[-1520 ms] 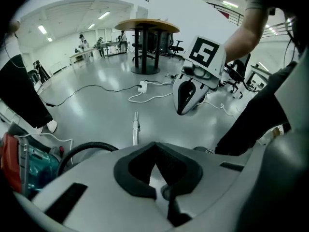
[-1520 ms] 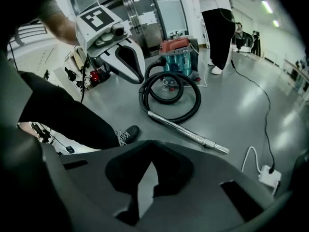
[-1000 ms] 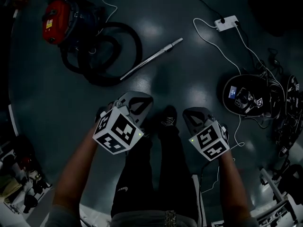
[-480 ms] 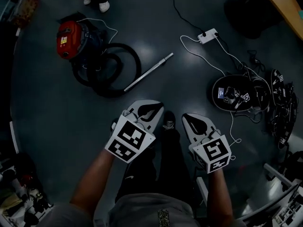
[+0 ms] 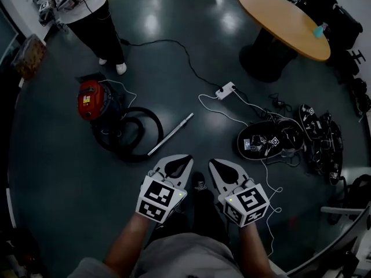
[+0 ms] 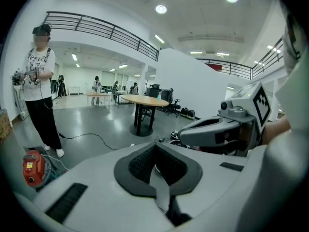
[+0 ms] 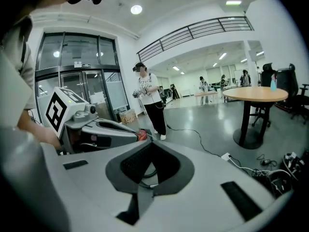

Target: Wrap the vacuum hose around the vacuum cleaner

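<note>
The red vacuum cleaner (image 5: 90, 100) stands on the dark floor at the left, and its black hose (image 5: 132, 136) lies in a loose coil beside it. The hose's metal tube (image 5: 171, 134) stretches out toward me. The vacuum cleaner (image 6: 31, 168) also shows low at the left edge of the left gripper view. My left gripper (image 5: 184, 158) and right gripper (image 5: 213, 161) are held side by side in front of my body, well short of the hose. Both are shut with nothing between their jaws. The left gripper (image 7: 96, 129) shows in the right gripper view.
A person (image 5: 87, 10) stands behind the vacuum cleaner. A round wooden table (image 5: 284, 19) is at the far right. A white power strip (image 5: 225, 90) with cables lies mid-floor. A black tub (image 5: 264, 141) and piles of gear (image 5: 322, 138) sit to the right.
Both grippers have come up and closer together, now pointing more level. The head view has tilted up, bringing the person and the table into sight. The vacuum cleaner and hose lie as before.
</note>
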